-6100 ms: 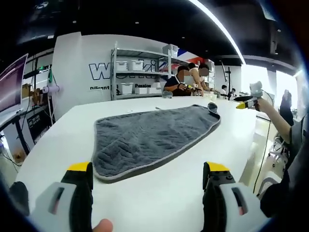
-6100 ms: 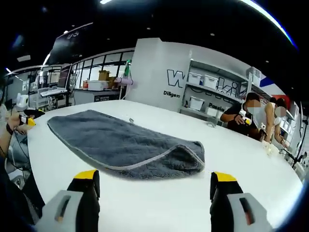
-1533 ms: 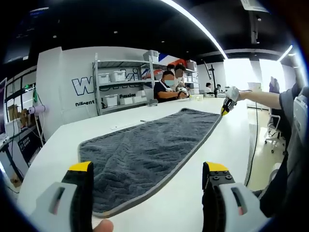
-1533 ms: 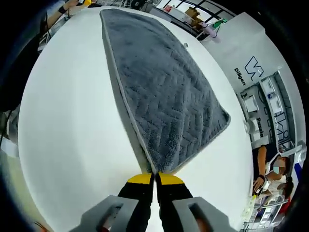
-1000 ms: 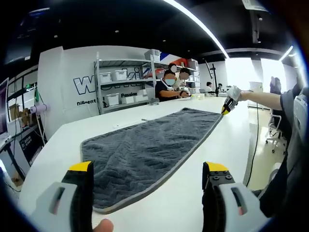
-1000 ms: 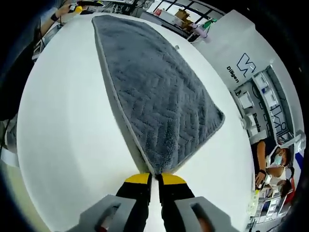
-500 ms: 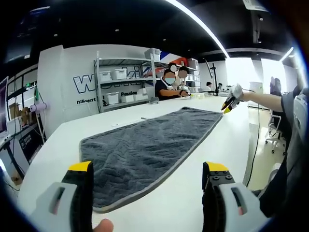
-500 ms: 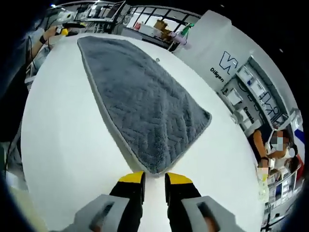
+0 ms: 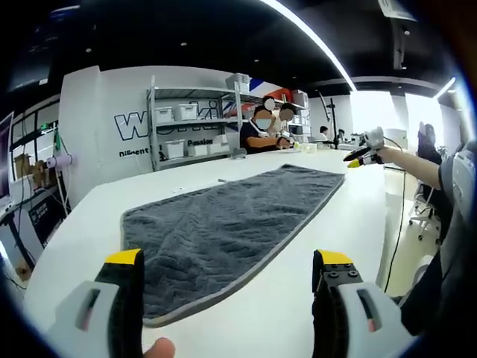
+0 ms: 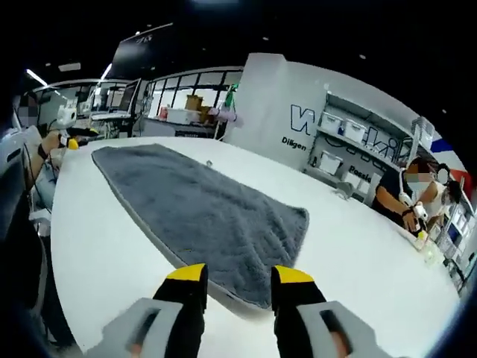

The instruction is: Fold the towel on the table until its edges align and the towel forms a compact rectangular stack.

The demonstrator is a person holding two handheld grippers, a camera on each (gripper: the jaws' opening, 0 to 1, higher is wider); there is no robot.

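A grey towel (image 9: 223, 224) with a pale border lies flat and stretched long on the white table (image 9: 328, 224). My left gripper (image 9: 227, 261) hovers open at its near end, jaws wide apart and holding nothing. At the towel's far end, a person's outstretched hand holds my right gripper (image 9: 358, 155) above the table. In the right gripper view the towel (image 10: 194, 205) runs away to the left. My right gripper (image 10: 240, 274) stands open just above the near corner, with nothing held. The left gripper (image 10: 72, 142) appears small at the far left end.
A metal shelf with white bins (image 9: 186, 123) stands against the lettered wall. Two people (image 9: 268, 130) sit at the table's far end, one of them (image 10: 395, 194) in the right gripper view. A tiny object (image 10: 207, 162) lies beside the towel. Table edge (image 10: 52, 224) on the left.
My right gripper opened and let go of the towel's corner, then rose and tilted up from looking down at the table. The towel now lies flat. The left gripper stayed nearly still.
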